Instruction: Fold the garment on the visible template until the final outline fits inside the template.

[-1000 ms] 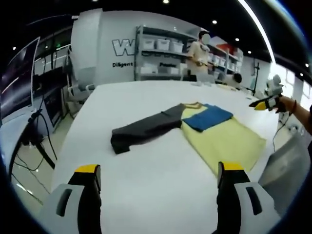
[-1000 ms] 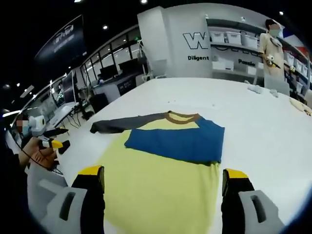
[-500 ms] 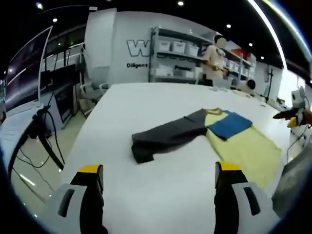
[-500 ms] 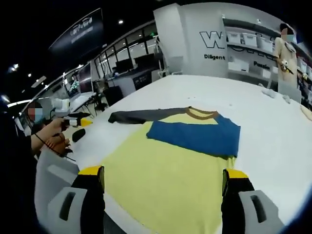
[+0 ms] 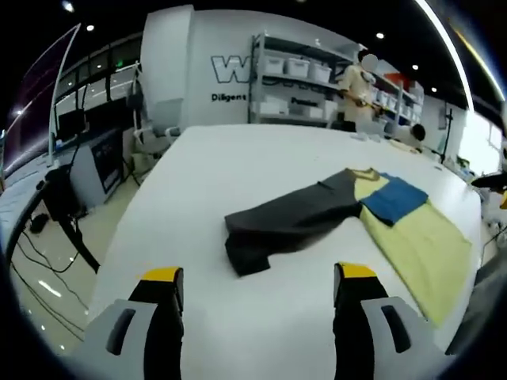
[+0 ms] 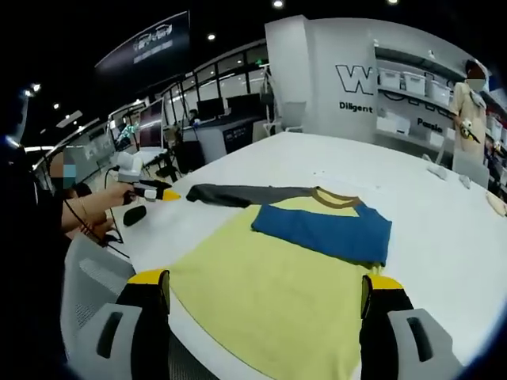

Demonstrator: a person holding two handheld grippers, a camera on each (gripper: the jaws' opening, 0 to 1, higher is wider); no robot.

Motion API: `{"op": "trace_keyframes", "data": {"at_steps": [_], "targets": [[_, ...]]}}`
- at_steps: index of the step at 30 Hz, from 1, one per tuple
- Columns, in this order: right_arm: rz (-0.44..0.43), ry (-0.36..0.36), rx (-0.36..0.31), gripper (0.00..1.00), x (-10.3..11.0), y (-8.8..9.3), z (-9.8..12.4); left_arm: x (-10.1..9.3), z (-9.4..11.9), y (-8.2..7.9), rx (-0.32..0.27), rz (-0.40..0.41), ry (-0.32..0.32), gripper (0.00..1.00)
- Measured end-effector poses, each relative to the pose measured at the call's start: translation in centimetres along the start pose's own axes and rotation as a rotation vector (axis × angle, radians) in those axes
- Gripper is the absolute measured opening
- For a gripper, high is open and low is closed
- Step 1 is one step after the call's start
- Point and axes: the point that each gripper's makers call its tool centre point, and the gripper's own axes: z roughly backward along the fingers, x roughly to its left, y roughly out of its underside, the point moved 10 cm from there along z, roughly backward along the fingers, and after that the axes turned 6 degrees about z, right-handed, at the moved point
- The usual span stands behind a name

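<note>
- Two grippers, both with jaws apart and nothing between them: the left gripper (image 5: 257, 281) faces the grey sleeve (image 5: 289, 222); the right gripper (image 6: 263, 289) hovers over the garment's (image 6: 265, 289) yellow hem.
- Garment lies flat on the white counter (image 5: 198, 174), blue sleeve (image 6: 325, 229) already folded across the chest, grey sleeve stretched outward.
- Step in hand, as I judge it: folding in the grey sleeve.
- Next move calls for the left gripper to pinch the cuff (image 5: 242, 257) and carry it over the body.

yellow garment (image 6: 269, 293) flat, blue sleeve (image 6: 325, 232) folded over
</note>
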Motion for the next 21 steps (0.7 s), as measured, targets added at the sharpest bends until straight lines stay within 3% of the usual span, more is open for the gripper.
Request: {"op": "trace_keyframes", "data": {"at_steps": [4, 7, 13, 18, 21], "targets": [[-0.021, 0.002, 0.006, 0.99, -0.3, 0.5, 0.1, 0.2, -1.1, 0.1, 0.005, 0.024, -0.004, 0.63], [-0.023, 0.006, 0.036, 0.98, -0.4, 1.0, 0.2, 0.2, -1.6, -0.1, -0.001, -0.052, -0.030, 0.49], [-0.035, 0.015, 0.045, 0.96, -0.8, 1.3, 0.4, 0.5, -2.8, 0.3, 0.010, -0.018, -0.041, 0.43], [-0.040, 0.026, 0.050, 0.94, -0.9, 1.4, 0.5, 0.8, -3.3, 0.6, -0.005, -0.006, -0.047, 0.26], [-0.040, 0.030, 0.057, 0.92, -1.0, 1.6, 0.7, 0.7, -3.7, 0.8, -0.007, -0.005, -0.058, 0.22]]}}
